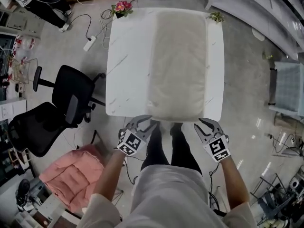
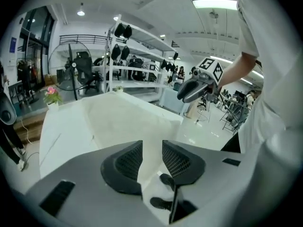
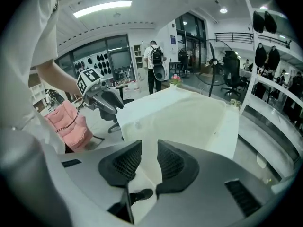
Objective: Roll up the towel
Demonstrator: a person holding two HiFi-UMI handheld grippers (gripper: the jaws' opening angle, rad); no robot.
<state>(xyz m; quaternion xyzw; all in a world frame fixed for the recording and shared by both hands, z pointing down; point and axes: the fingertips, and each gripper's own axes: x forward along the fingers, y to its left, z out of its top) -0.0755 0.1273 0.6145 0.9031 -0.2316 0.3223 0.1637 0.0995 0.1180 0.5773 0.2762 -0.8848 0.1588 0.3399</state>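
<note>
Left gripper (image 1: 150, 123) and right gripper (image 1: 203, 124), jaws parted and empty, near the flat cream cloth towel (image 1: 178, 65); unequal grips risk a skewed roll.

1. The towel (image 1: 178, 65) is plain cream
2. The table (image 1: 126, 65) under it is white with faint grey streaks
3. The left gripper (image 1: 153, 121) and right gripper (image 1: 198, 123) are grey, with black meshed pads (image 2: 128, 162) and black-and-white square markers (image 1: 130, 142)
4. Left of the table the chairs (image 1: 71, 96) are black, and nearer, the cushion (image 1: 71, 175) is pink
5. At the table's far left corner the flowers (image 1: 122, 6) are pink
6. The floor (image 1: 247, 127) is glossy grey
</note>
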